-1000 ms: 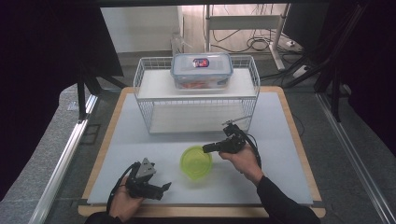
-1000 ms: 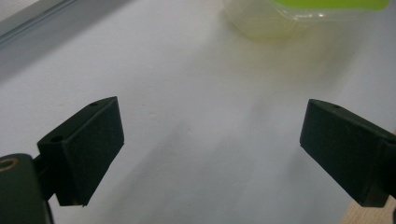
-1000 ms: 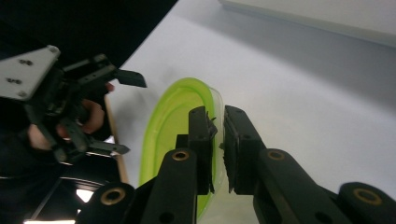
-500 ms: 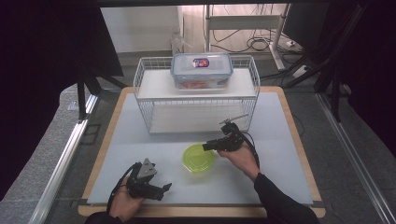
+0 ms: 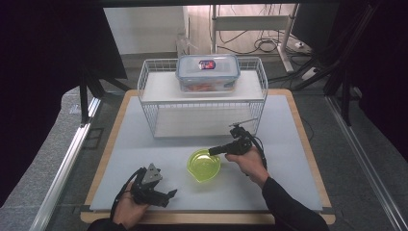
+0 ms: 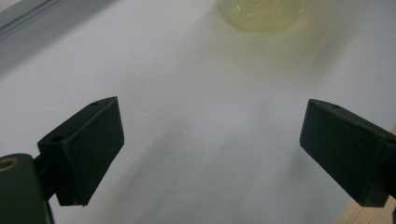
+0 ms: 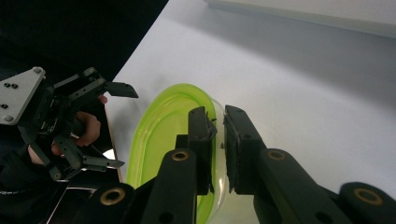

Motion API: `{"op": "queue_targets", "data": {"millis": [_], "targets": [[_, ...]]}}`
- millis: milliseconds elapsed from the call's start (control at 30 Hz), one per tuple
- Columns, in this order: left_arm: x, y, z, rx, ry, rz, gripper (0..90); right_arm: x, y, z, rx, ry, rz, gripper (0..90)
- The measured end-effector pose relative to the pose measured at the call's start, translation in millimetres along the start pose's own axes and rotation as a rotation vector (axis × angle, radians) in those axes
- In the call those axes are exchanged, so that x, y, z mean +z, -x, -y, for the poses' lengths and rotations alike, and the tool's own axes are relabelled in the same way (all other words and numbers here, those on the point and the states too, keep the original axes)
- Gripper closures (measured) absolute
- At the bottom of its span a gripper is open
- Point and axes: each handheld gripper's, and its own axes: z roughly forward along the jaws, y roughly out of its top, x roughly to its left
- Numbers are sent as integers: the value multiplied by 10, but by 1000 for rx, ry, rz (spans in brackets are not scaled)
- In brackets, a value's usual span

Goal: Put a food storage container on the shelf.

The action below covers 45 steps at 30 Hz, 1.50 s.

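My right gripper (image 7: 218, 135) has its jaws pinched on the rim of the green bowl (image 5: 203, 164): one jaw sits inside the bowl wall, the other outside it, with the thin translucent edge clamped between the pads. In the right gripper view the bowl (image 7: 166, 140) spreads away to the left of the jaws and below them, its open mouth turned toward the camera, so it looks tilted rather than flat; whether its base touches the bench (image 5: 288, 144) I cannot tell. In the high view the right gripper (image 5: 215, 151) meets the bowl at its right-hand rim.

My left gripper (image 6: 212, 140) has its jaws spread wide, nothing between them but bare white bench (image 6: 196, 93). The bowl (image 6: 259, 14) lies well ahead of those jaws, at the top edge of the left gripper view, apart from them. In the high view the left gripper (image 5: 169, 195) sits low over the near part of the bench, near the bowl but not touching it.

Beyond both sets of jaws stands a white wire rack (image 5: 202, 103) with a lidded clear container (image 5: 208, 73) on its top shelf.
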Motion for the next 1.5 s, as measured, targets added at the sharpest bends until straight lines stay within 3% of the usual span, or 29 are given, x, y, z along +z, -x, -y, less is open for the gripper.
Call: {"op": "queue_targets", "data": {"millis": [167,500,900,1333,1500], "targets": [[-14,-4,-3,-3,11,-6,64,-90,-33,-5,7,38,-22,826],[-50,-23,-7,-23,44,-6,56,-394,-277,-136,-3,129,-68,825],[-72,-31,-12,-21,65,2,43,-761,-584,-480,-28,203,-91,825],[-50,-9,-15,-17,65,8,39,-1141,-787,-884,-16,304,-109,826],[-47,8,-19,-16,75,11,39,-1279,-861,-1058,-17,346,-90,826]]}}
